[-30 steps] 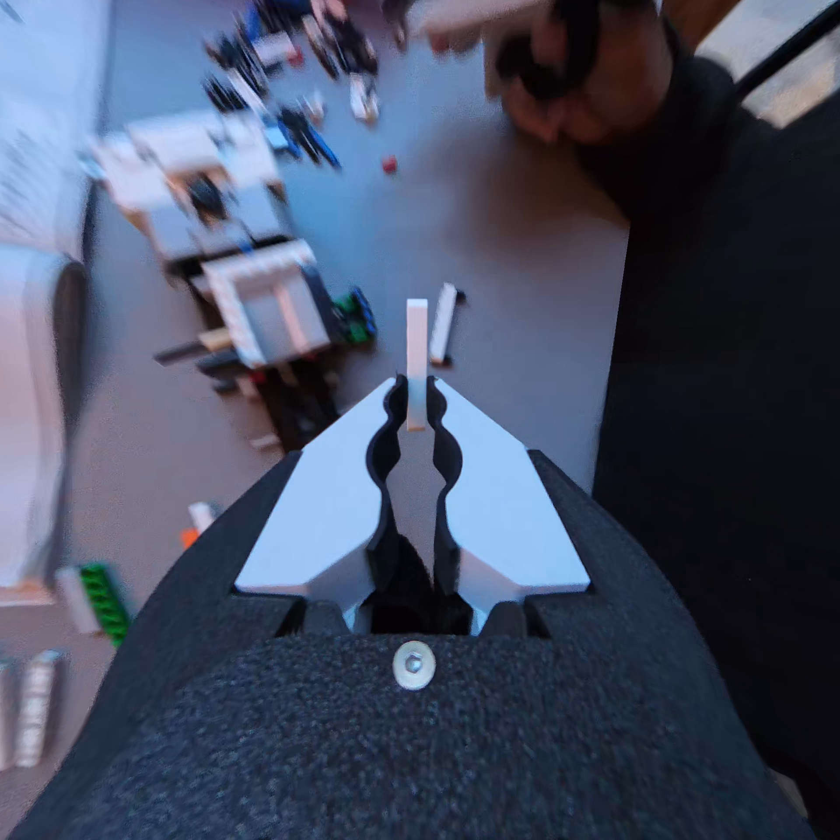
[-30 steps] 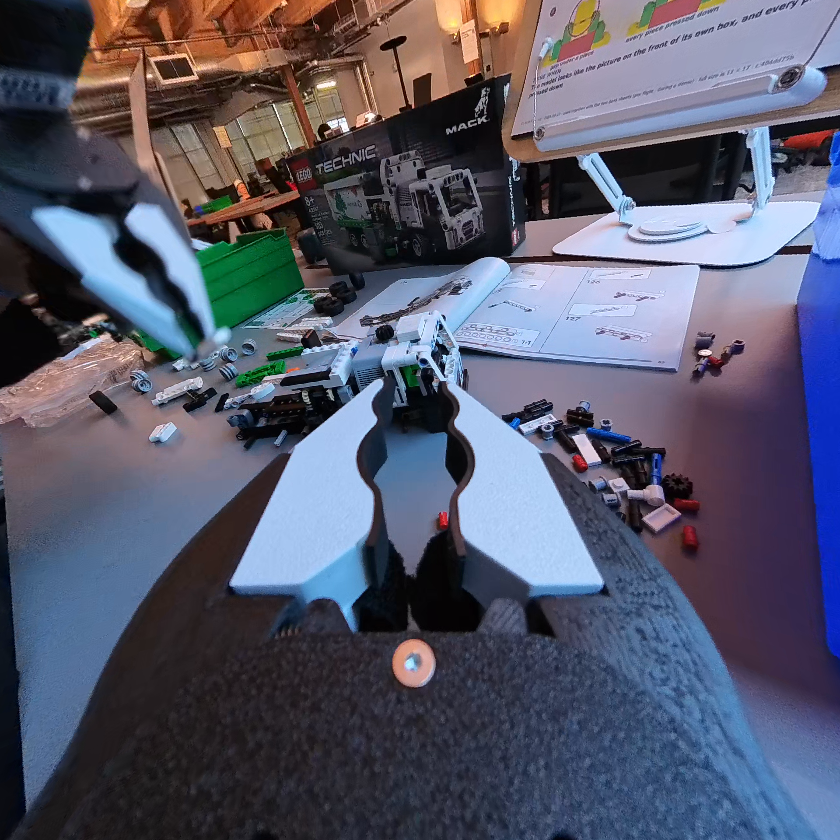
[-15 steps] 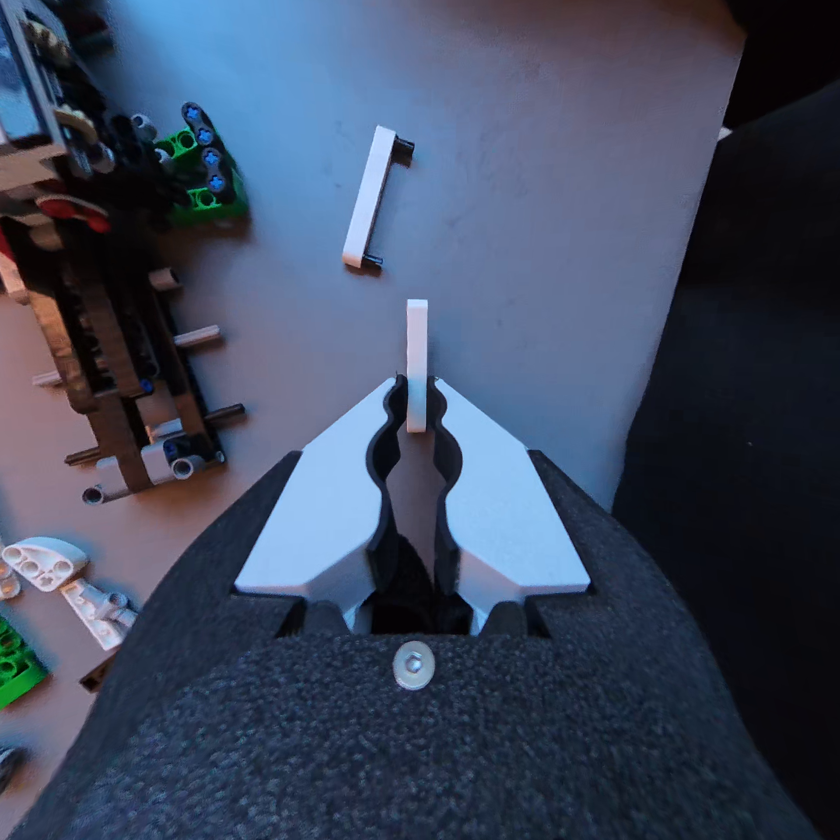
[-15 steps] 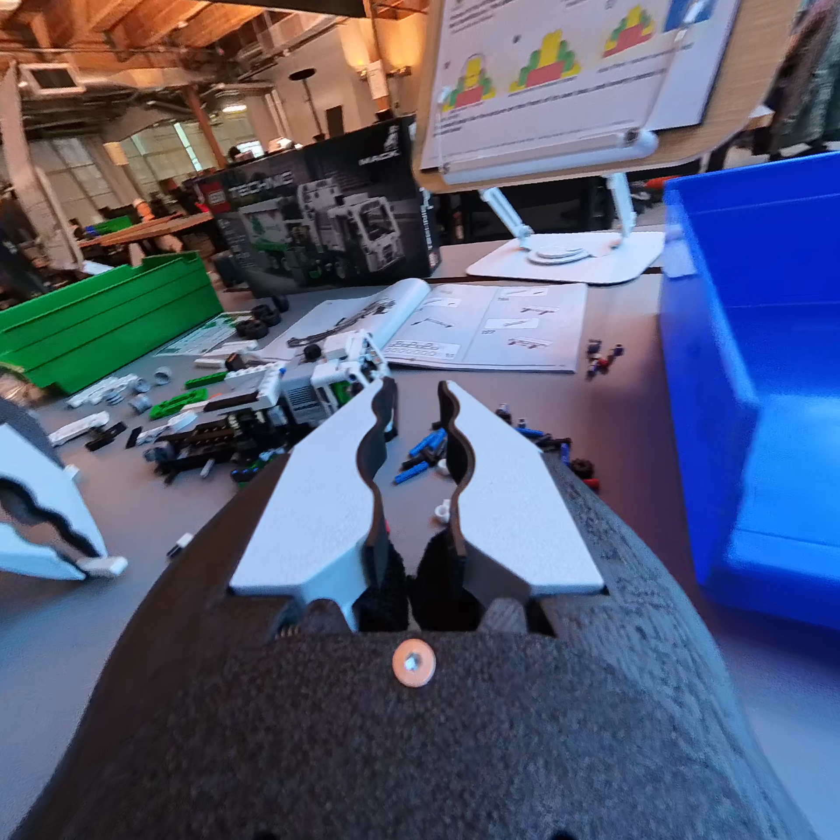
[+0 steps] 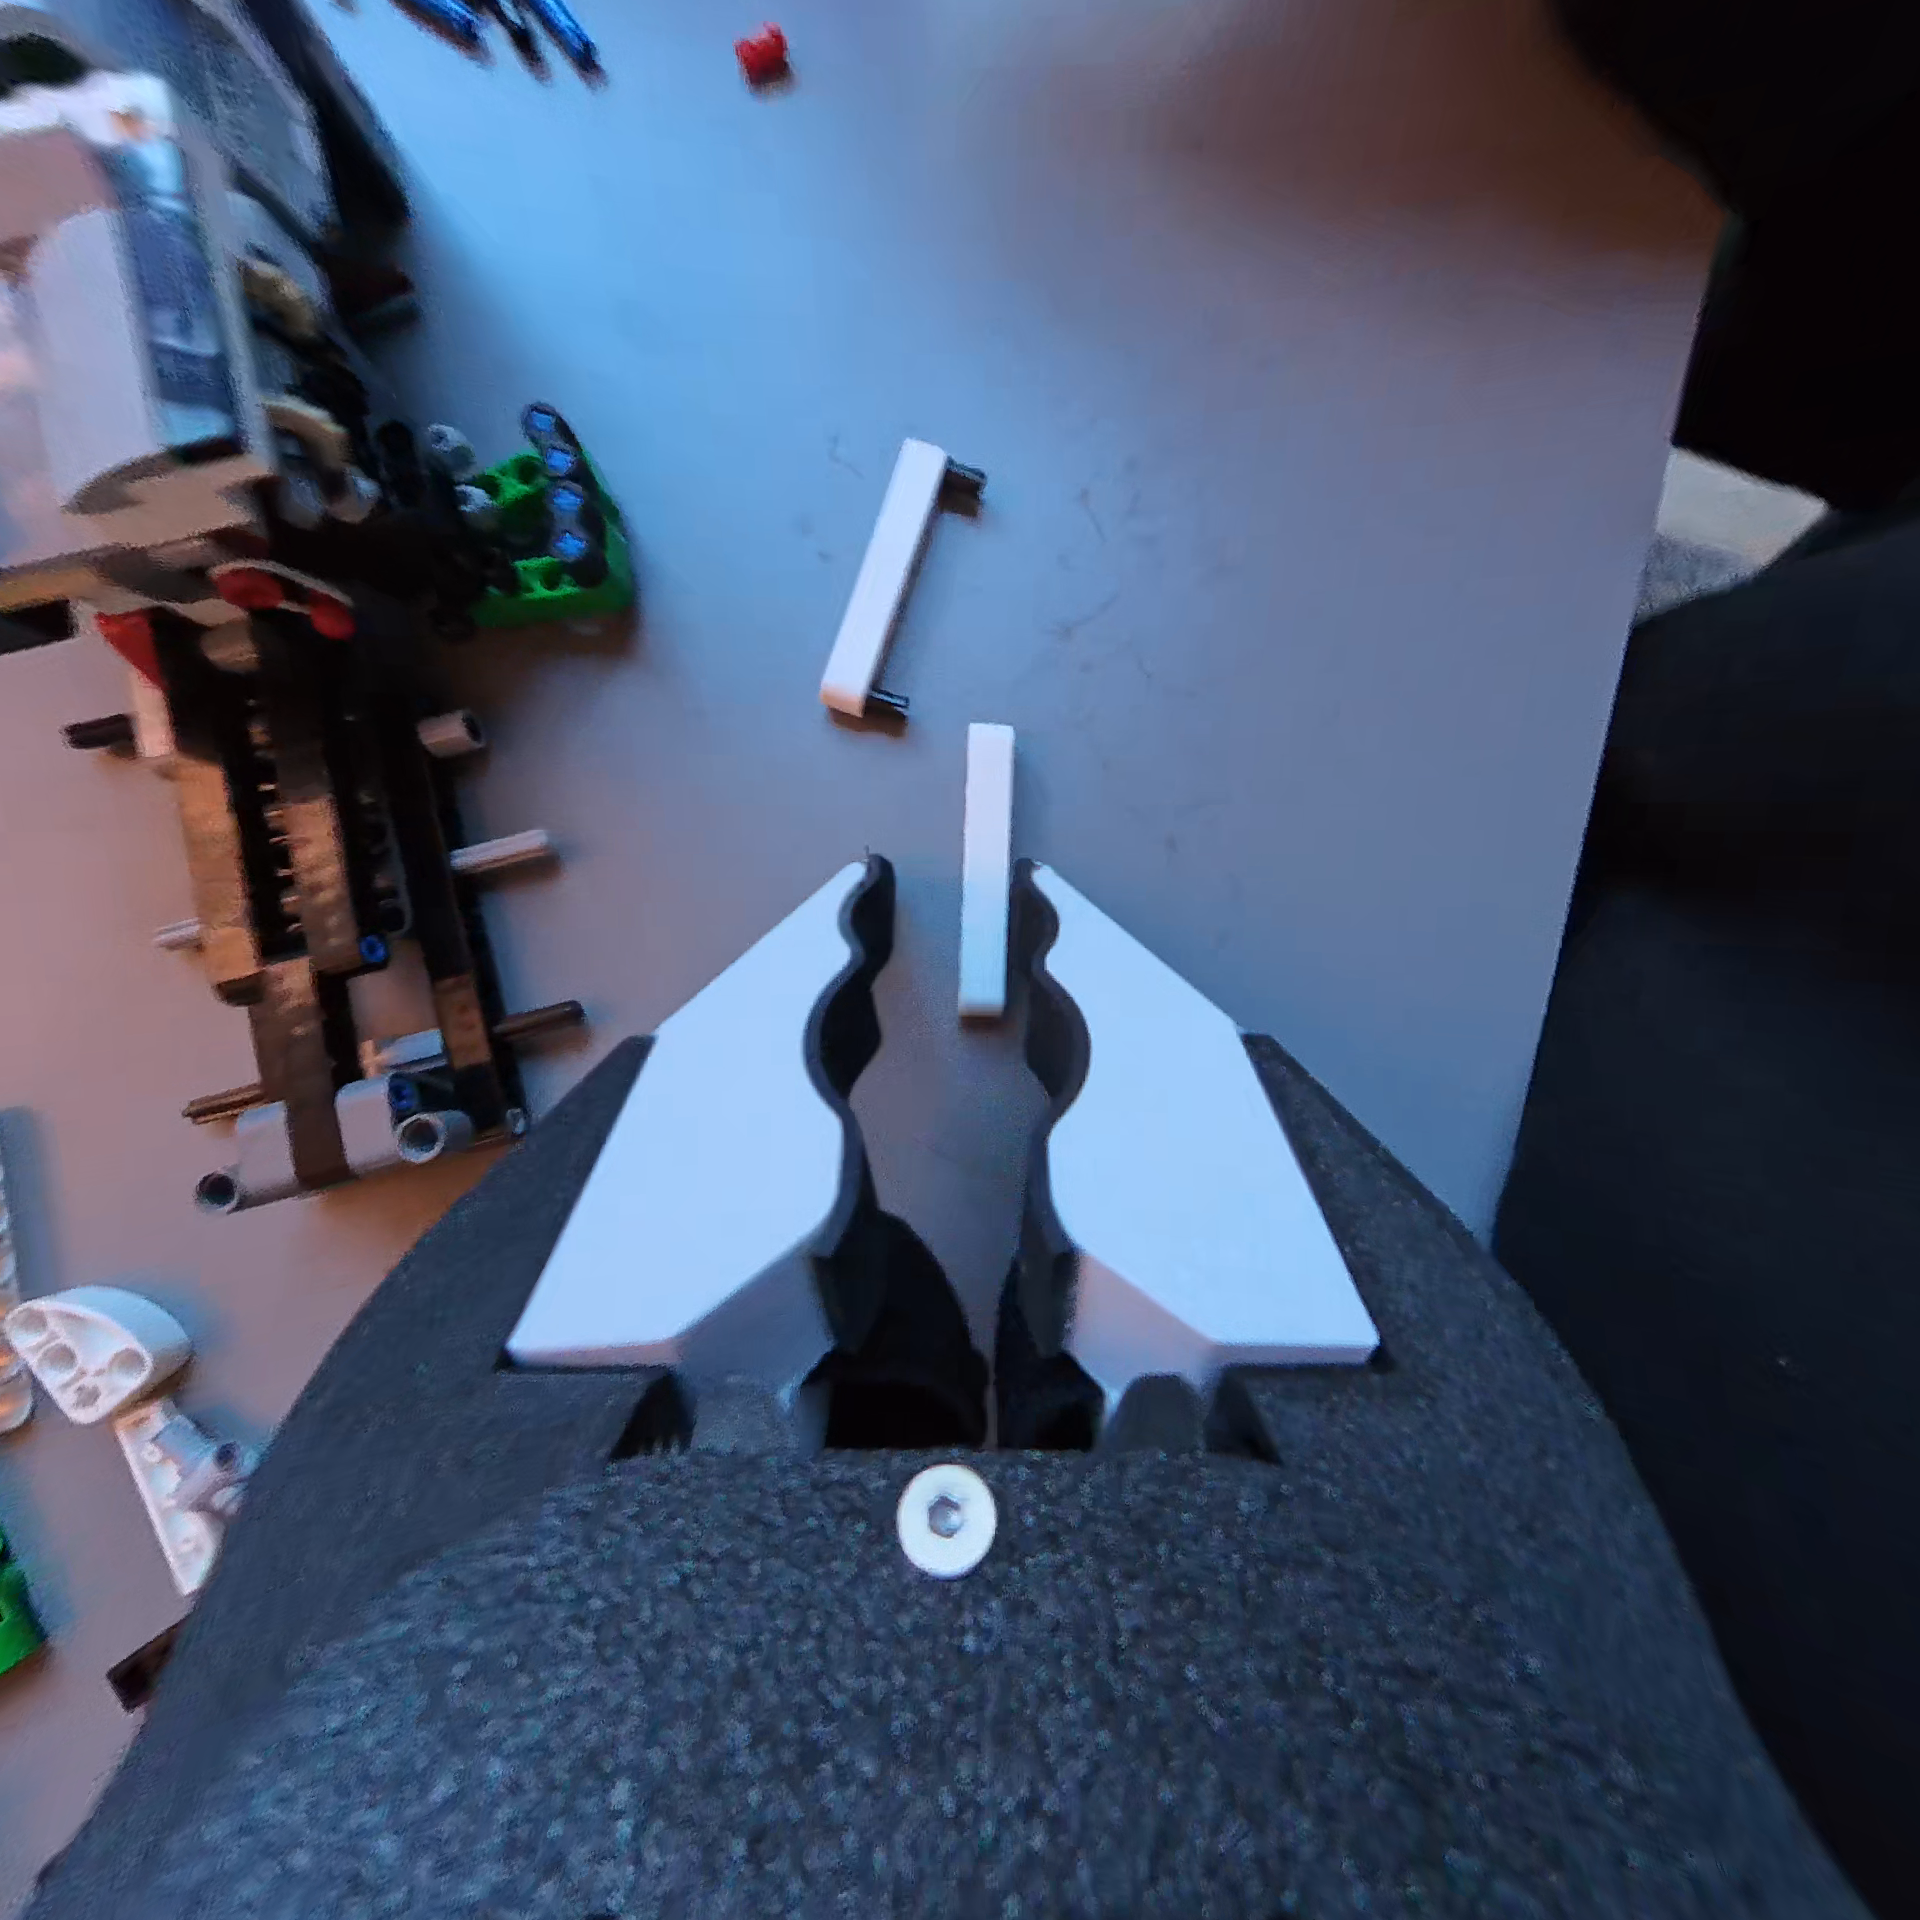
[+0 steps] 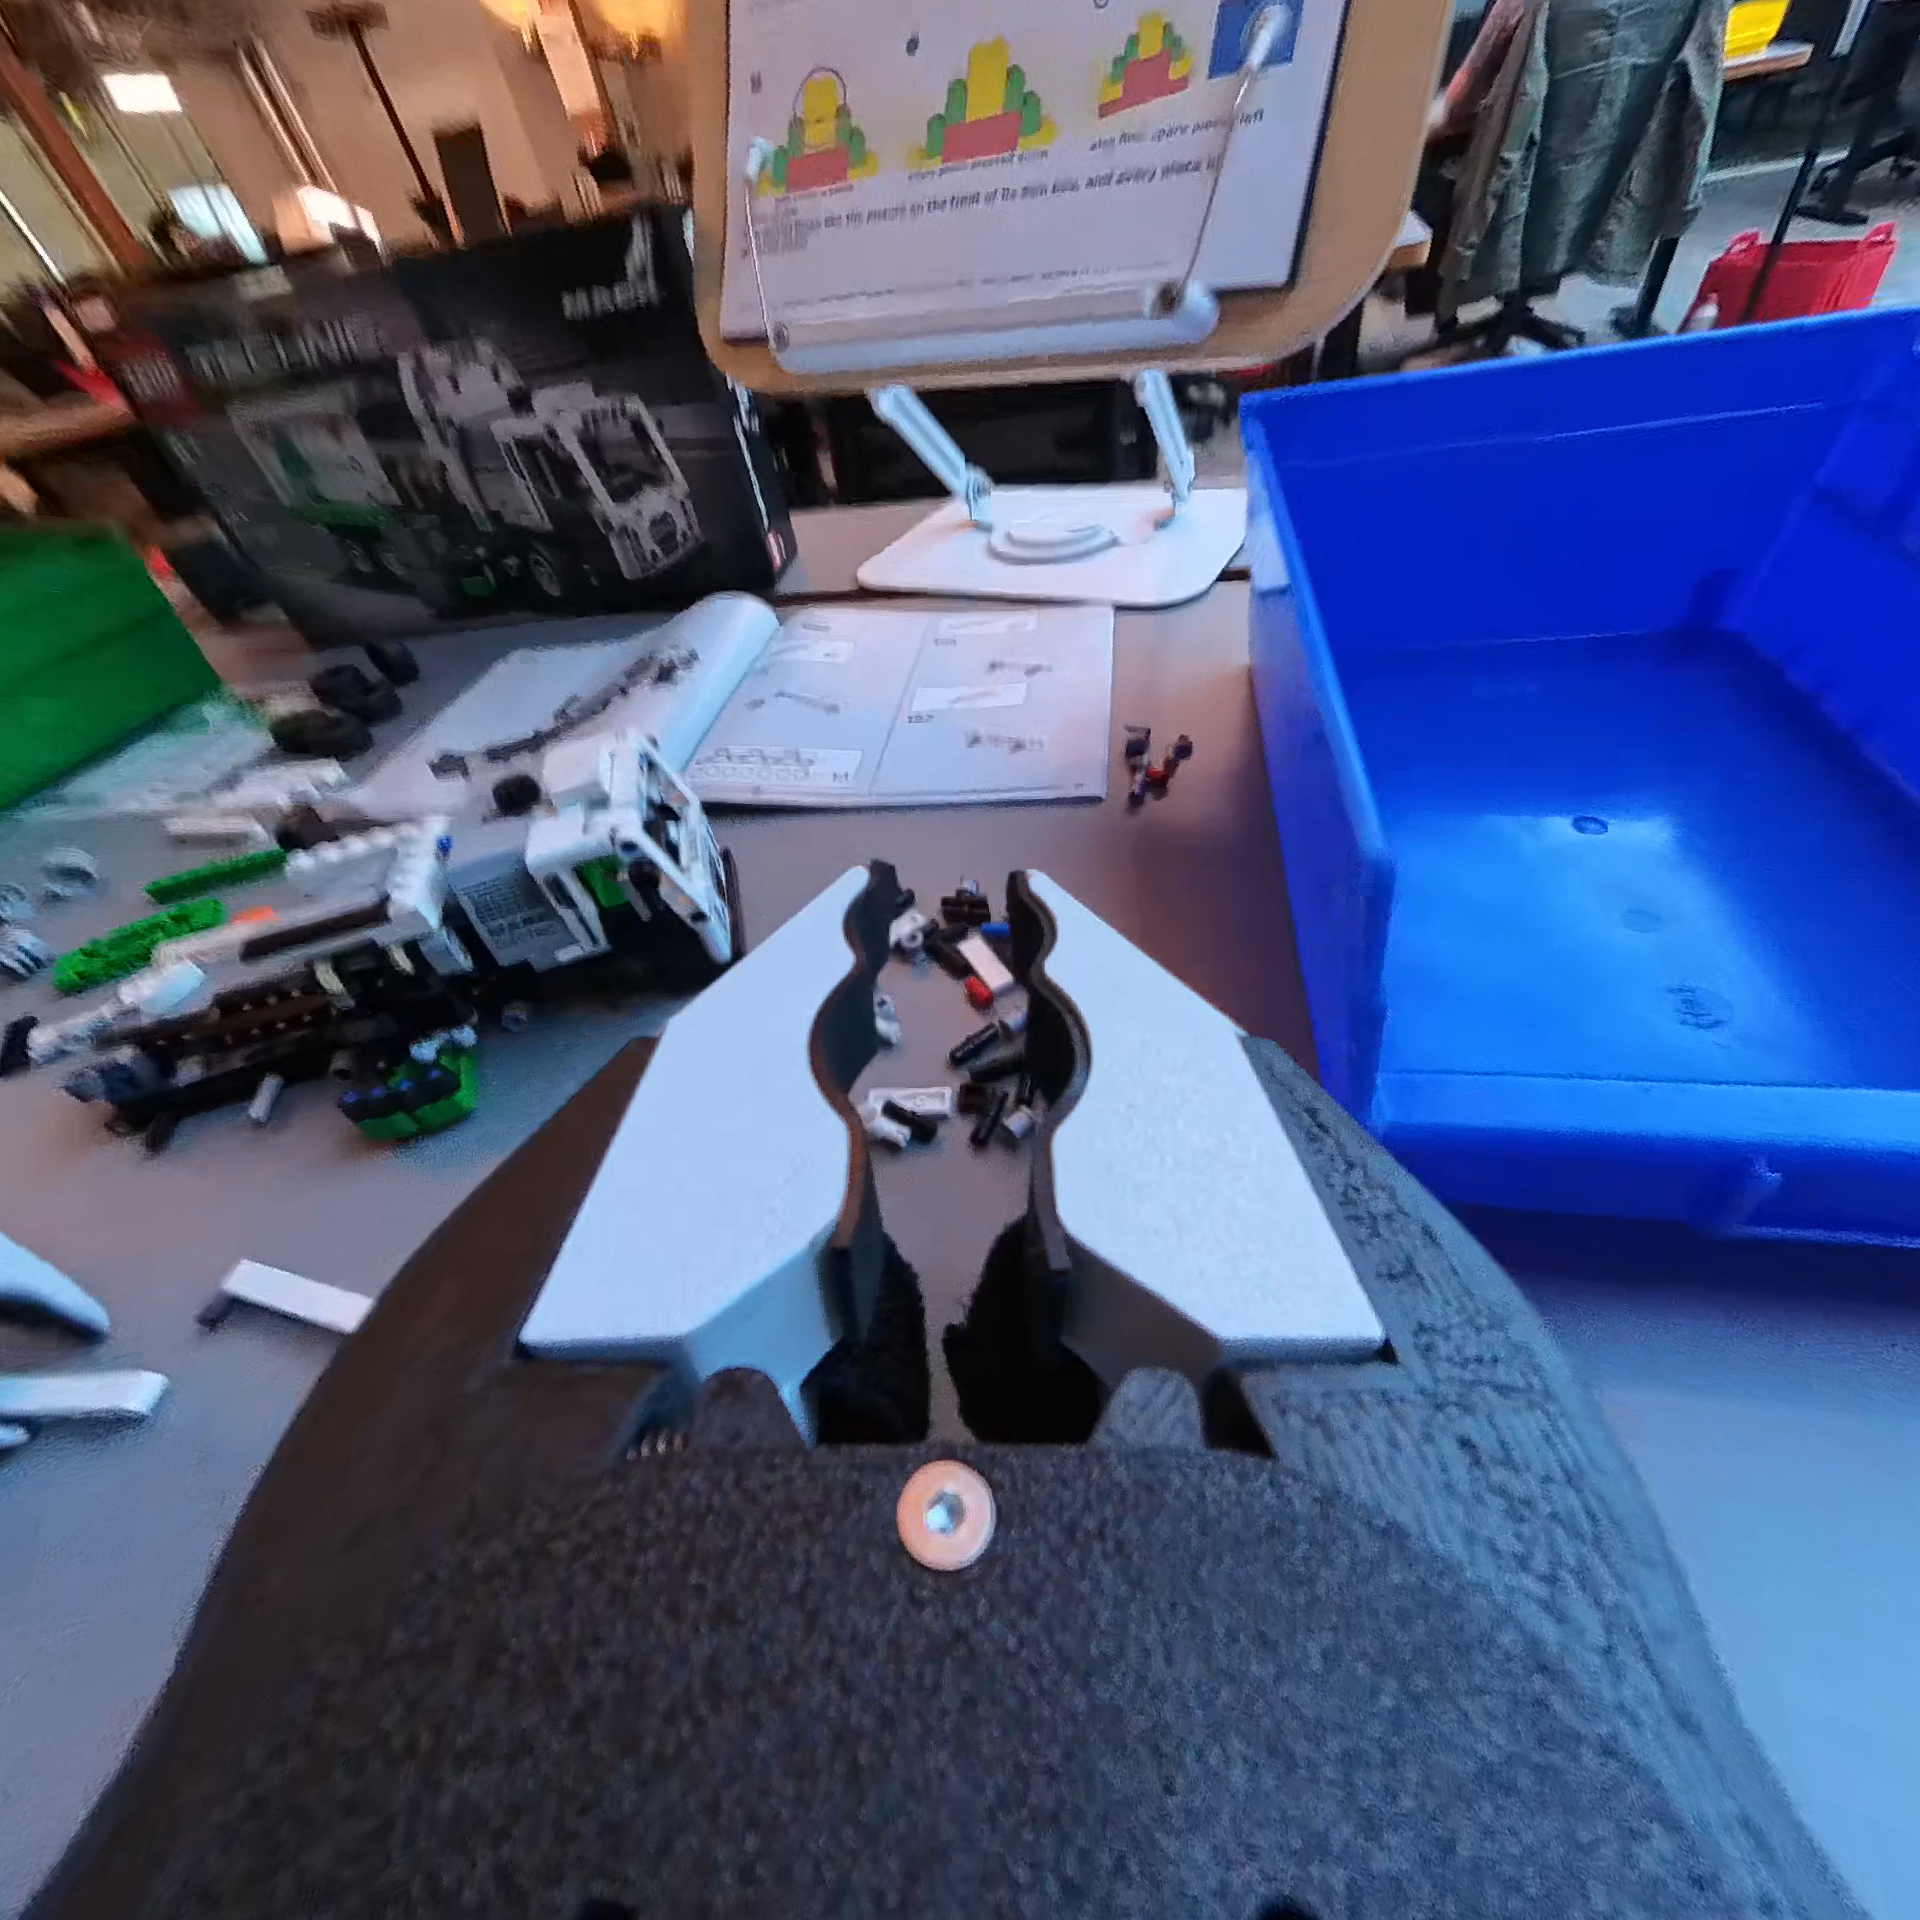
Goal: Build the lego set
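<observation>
Fingers of my left gripper [image 5: 951, 883] are spread, a white beam [image 5: 985, 869] lying between them on the table [image 5: 1247, 520]. Only my right view shows the blue bin [image 6: 1621, 831] and booklet [image 6: 894, 707]; my right gripper [image 6: 948, 894] is spread too, empty.

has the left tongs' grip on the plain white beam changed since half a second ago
Yes. The left tongs have opened; the plain white beam now leans on the right finger, below the white beam with black pins.

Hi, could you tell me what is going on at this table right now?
A person is building a lego truck with two handheld grippers. The left gripper is open around a plain white beam, which sits against one finger; a second white beam with black pins lies just beyond on the table. The right gripper is open and empty, aimed at a scatter of small parts beside the half-built truck.
</observation>
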Tool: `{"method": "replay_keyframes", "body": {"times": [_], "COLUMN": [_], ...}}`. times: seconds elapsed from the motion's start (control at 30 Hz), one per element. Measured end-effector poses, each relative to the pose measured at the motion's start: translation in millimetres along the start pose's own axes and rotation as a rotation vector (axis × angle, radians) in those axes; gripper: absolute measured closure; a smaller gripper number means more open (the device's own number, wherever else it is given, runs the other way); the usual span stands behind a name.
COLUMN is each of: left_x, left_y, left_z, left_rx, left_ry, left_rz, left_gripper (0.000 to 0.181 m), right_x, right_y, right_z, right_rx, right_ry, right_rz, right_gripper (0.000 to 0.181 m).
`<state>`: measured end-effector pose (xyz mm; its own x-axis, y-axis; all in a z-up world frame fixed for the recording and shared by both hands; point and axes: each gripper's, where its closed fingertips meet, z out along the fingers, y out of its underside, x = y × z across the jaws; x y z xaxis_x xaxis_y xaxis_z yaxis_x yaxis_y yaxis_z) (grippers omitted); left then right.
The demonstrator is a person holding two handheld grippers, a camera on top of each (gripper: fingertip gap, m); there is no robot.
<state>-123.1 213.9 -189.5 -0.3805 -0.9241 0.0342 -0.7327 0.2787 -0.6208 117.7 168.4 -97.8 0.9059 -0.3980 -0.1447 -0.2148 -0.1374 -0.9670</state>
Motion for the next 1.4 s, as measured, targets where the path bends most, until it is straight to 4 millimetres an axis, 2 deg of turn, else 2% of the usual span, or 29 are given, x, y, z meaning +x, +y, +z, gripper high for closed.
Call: {"method": "replay_keyframes", "body": {"times": [0.03,0.1,0.2,0.37,0.53,0.63,0.73,0.83,0.93,1.03,1.1,1.2,1.33,1.4], "left_x": [-4,-11,-20,-30,-22,-17,-14,-18,-22,-26,-31,-38,-39,-38], "left_y": [-3,-11,-23,-26,-23,-23,-22,-19,-19,-21,-22,-24,-23,-23], "left_z": [-2,-11,-35,-75,-86,-87,-85,-80,-77,-79,-81,-83,-80,-80], "left_rx": [0.040,0.146,0.363,0.639,0.670,0.636,0.623,0.607,0.608,0.630,0.650,0.665,0.653,0.652], "left_ry": [-0.019,-0.024,0.028,0.065,0.074,0.064,0.071,0.048,0.039,0.019,-0.001,-0.035,-0.045,-0.047], "left_rz": [-0.021,-0.098,-0.228,-0.266,-0.153,-0.088,-0.032,-0.003,-0.005,-0.015,-0.027,-0.036,-0.030,-0.023], "left_gripper": [0.157,0.155,0.154,0.156,0.161,0.164,0.166,0.167,0.168,0.168,0.168,0.167,0.168,0.168], "right_x": [-4,-23,-49,-58,-56,-55,-51,-53,-60,-103,-131,-141,-114,-119], "right_y": [6,21,54,77,89,89,89,89,83,70,77,94,105,111], "right_z": [2,8,22,44,55,56,57,56,47,24,0,-23,-26,-29], "right_rx": [-0.047,-0.138,-0.319,-0.458,-0.526,-0.534,-0.518,-0.514,-0.491,-0.429,-0.435,-0.494,-0.536,-0.554], "right_ry": [0.003,-0.029,-0.054,-0.001,0.052,0.096,0.130,0.110,0.062,-0.195,-0.358,-0.424,-0.307,-0.356], "right_rz": [-0.034,-0.079,-0.130,-0.171,-0.121,-0.127,-0.151,-0.151,-0.168,-0.235,-0.338,-0.389,-0.366,-0.364], "right_gripper": [0.159,0.159,0.159,0.160,0.160,0.162,0.177,0.178,0.178,0.178,0.178,0.178,0.178,0.178]}}
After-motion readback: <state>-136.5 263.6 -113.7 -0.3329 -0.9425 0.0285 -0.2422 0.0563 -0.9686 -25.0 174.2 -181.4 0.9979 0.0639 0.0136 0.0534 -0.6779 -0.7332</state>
